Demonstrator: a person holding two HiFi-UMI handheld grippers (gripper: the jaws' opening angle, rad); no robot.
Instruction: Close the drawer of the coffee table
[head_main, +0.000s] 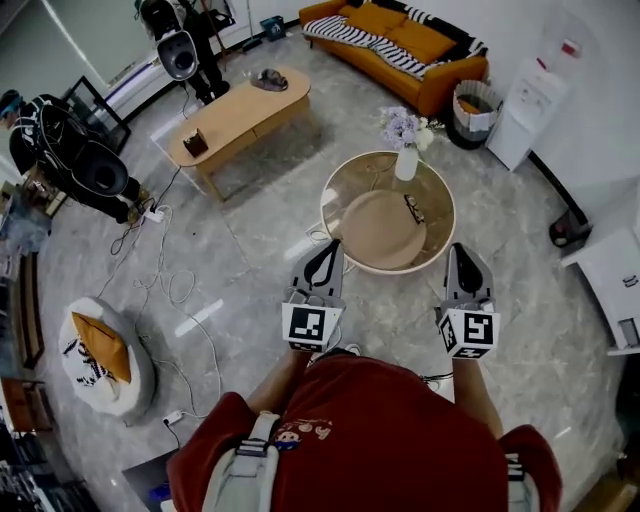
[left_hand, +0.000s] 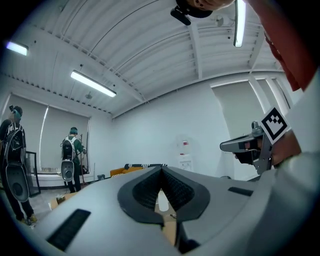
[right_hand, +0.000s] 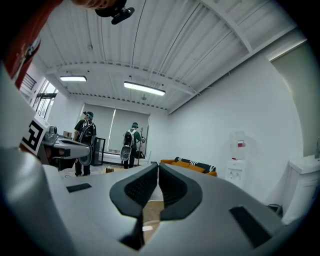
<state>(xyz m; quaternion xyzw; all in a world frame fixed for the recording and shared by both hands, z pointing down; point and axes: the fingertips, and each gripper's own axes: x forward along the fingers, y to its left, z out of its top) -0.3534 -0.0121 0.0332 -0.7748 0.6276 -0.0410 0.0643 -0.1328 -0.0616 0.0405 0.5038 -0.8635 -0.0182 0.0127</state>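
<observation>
Above a round table (head_main: 326, 215) with a glass top, in the head view, a person in a red shirt holds the left gripper (head_main: 325, 250) and right gripper (head_main: 462, 252) side by side, level, both pointing at the table's near rim. A vase (head_main: 406, 160) stands at its far edge. An oval table (head_main: 240, 110) stands well apart at the upper left. No drawer shows standing out on either table from this angle, so its place and state cannot be told.

Left gripper view: the left gripper (left_hand: 161, 172) has its jaws brought together at the tips, with nothing between them. The vase (left_hand: 162, 201) shows through the slit below. The right gripper (left_hand: 240, 146) hangs level at the right.

Right gripper view: the right gripper (right_hand: 157, 167) is likewise pinched closed and empty. A strip of the table (right_hand: 150, 212) shows through the slit, and the left gripper (right_hand: 65, 144) is at the left.

Judgement: grippers held high over a table with no drawer in sight fit a pause ahead of the reach as well as a stand-up after the drawer is home. If a drawer does stand out, closed tips make a sound pusher. They should be set square on the middle of the front and driven straight along the runners, low enough to clear glass and vase.
</observation>
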